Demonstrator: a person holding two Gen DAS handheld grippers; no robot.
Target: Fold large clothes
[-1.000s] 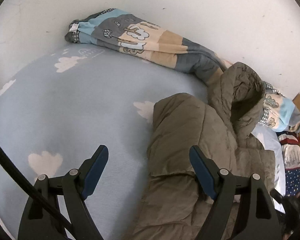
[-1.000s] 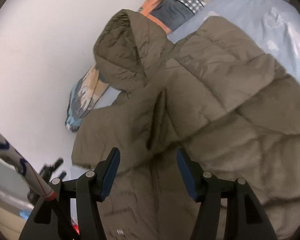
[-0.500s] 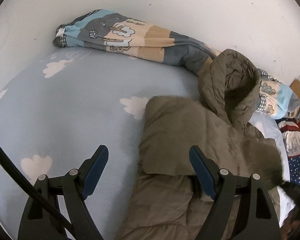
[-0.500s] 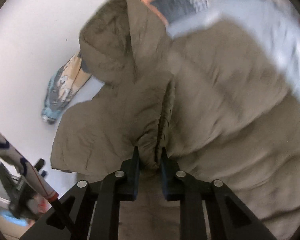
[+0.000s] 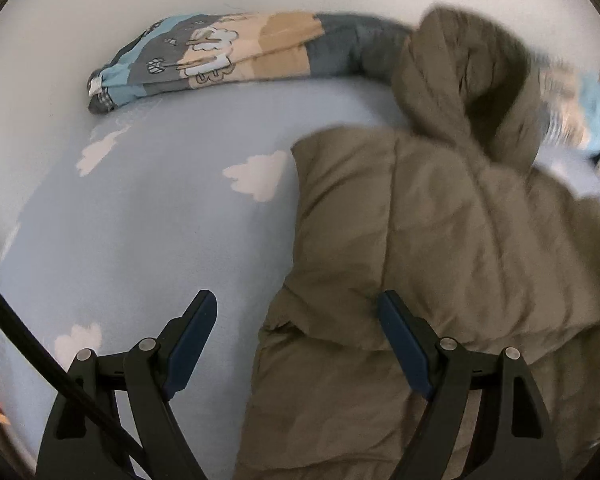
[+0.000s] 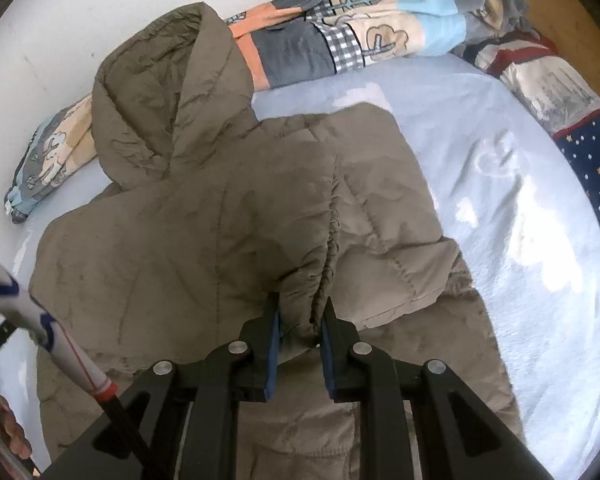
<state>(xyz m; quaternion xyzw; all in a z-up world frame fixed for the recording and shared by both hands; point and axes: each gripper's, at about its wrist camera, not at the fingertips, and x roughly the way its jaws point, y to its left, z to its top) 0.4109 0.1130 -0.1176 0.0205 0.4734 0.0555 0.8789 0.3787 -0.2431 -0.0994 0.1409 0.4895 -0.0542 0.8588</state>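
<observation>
An olive quilted hooded jacket (image 5: 440,240) lies on the light-blue bed sheet (image 5: 148,220), its hood (image 5: 460,80) against the wall. My left gripper (image 5: 296,320) is open, hovering over the jacket's left edge; one pad stands over the sheet, the other over the jacket. In the right wrist view the same jacket (image 6: 180,240) fills the middle, with its hood (image 6: 160,92) at the upper left. My right gripper (image 6: 300,320) is shut on a gathered fold of the jacket near its front seam, and the fabric bunches up between the blue pads.
A rolled patterned quilt (image 5: 228,56) runs along the white wall behind the jacket, also seen as the quilt (image 6: 360,28) in the right view. A star-patterned blanket (image 6: 572,120) lies at the right. A striped pole (image 6: 40,320) crosses the lower left, with a hand (image 6: 8,436) at the edge.
The right gripper closed onto a fold of the jacket and has drawn it across. The left gripper, still open, moved down and closer over the jacket's left edge.
</observation>
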